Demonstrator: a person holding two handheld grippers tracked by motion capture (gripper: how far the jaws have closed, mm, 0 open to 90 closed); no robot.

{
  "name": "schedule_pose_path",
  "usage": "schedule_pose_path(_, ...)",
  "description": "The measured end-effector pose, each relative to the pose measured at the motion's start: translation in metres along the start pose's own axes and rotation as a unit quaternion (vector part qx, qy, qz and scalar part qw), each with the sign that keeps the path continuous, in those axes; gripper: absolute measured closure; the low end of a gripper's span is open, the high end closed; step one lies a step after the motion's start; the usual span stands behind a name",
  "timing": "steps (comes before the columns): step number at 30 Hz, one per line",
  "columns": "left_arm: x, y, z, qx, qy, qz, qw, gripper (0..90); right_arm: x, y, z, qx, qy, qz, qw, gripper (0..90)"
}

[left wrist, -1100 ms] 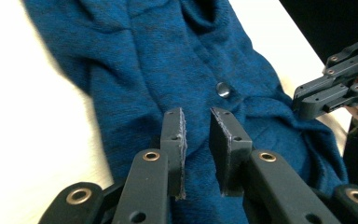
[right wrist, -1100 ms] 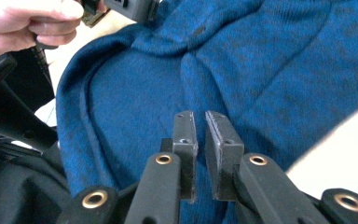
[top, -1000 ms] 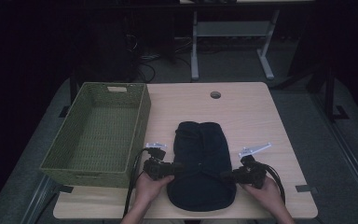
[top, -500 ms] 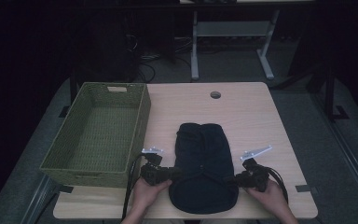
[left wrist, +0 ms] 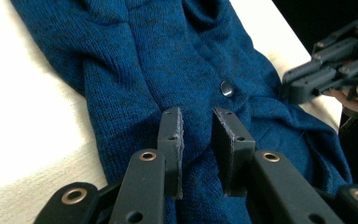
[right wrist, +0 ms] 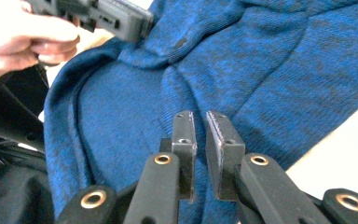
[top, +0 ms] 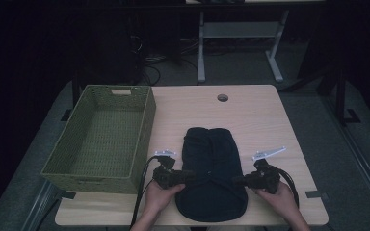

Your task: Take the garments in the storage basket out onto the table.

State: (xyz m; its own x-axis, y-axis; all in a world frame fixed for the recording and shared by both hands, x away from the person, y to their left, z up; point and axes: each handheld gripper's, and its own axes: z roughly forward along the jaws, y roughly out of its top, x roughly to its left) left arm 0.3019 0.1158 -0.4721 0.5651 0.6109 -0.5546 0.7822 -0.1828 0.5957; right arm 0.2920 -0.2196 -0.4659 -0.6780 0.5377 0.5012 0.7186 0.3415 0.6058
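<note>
- the blue knit sweater (top: pixel 212 178) lay folded flat toward the 6 o'clock edge of the table (top: pixel 250 115), its far end pointing to 12 o'clock. the green basket (top: pixel 147 120) stood just beside it at 9 o'clock, with nothing in it.
- the left gripper (top: pixel 185 177) sat at the sweater's 9 o'clock edge. its jaws stood close together with knit showing in the gap, and i could not tell whether a fold was pinched.
- the right gripper (top: pixel 238 181) sat at the 3 o'clock edge. its jaws were drawn nearly together to a thin slit, and i saw no cloth caught in it.
- handling, as i judged it: soft, limp and light, with no stiffness. it would sag and unfold if lifted from one point. the knit looked grippy rather than slippery, and not fragile.
- i noted a small button (left wrist: pixel 226 88) near the middle fold, which the pads should avoid.
- hold points, as i judged them: both side edges at once, pinching through all layers.
</note>
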Motion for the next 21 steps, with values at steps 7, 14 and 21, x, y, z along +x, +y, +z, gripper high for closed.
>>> schedule_pose_path(7, 0.003, -0.004, -0.003, 0.007, 0.005, -0.002, 1.0000, 73.7, -0.005, -0.003, 0.005, 0.009, -0.007, 0.010, 0.9999, 81.3)
schedule_pose_path(14, 0.001, -0.009, -0.006, 0.007, 0.000, 0.004, 1.0000, 73.6, -0.003, -0.006, 0.006, 0.018, -0.002, 0.013, 0.9998, 81.3)
schedule_pose_path(21, -0.010, -0.009, -0.012, -0.012, -0.021, 0.020, 0.9995, 72.7, 0.009, 0.028, 0.012, 0.015, -0.008, -0.014, 0.9998, 81.4)
